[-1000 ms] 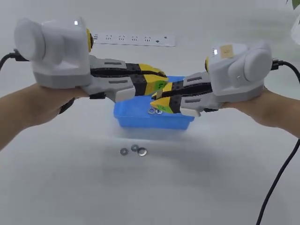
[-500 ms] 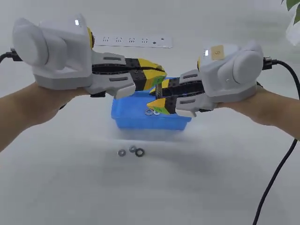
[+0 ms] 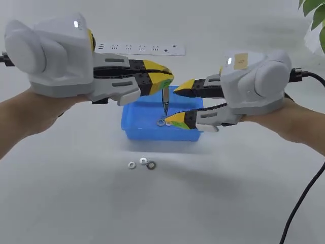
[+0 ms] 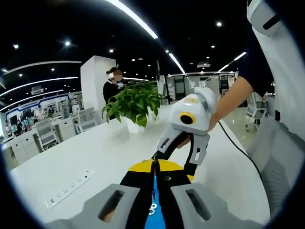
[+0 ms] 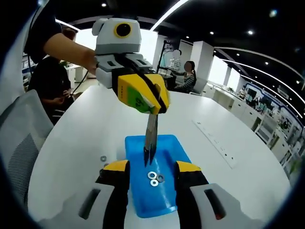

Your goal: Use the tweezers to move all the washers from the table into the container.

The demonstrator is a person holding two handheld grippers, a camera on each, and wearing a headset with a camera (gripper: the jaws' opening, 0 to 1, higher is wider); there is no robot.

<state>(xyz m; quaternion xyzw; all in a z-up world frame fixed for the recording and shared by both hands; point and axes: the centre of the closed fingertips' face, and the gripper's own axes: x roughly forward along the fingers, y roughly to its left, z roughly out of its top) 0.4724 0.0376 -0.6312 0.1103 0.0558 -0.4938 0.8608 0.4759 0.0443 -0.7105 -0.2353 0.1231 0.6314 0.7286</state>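
Observation:
My left gripper (image 3: 167, 80) is shut on thin tweezers (image 3: 165, 103), which hang tips down over the blue container (image 3: 133, 126). A few washers (image 3: 161, 122) lie inside the container. My right gripper (image 3: 175, 105) stands open just right of the tweezers, one jaw above and one below, not touching them. Three washers (image 3: 142, 163) lie on the white table in front of the container. From the right gripper view, the tweezers (image 5: 150, 138) point down at the container (image 5: 167, 200) between my open right gripper (image 5: 152, 165). My left gripper (image 4: 155, 164) faces the right gripper (image 4: 188, 119).
A white power strip (image 3: 139, 49) lies at the back of the table. A plant (image 3: 315, 12) stands at the far right. A black cable (image 3: 299, 203) trails from the right gripper. People sit at other desks in the background.
The right gripper's jaws have spread apart and drawn back a little to the right. The tweezers now hang upright from the left gripper over the container.

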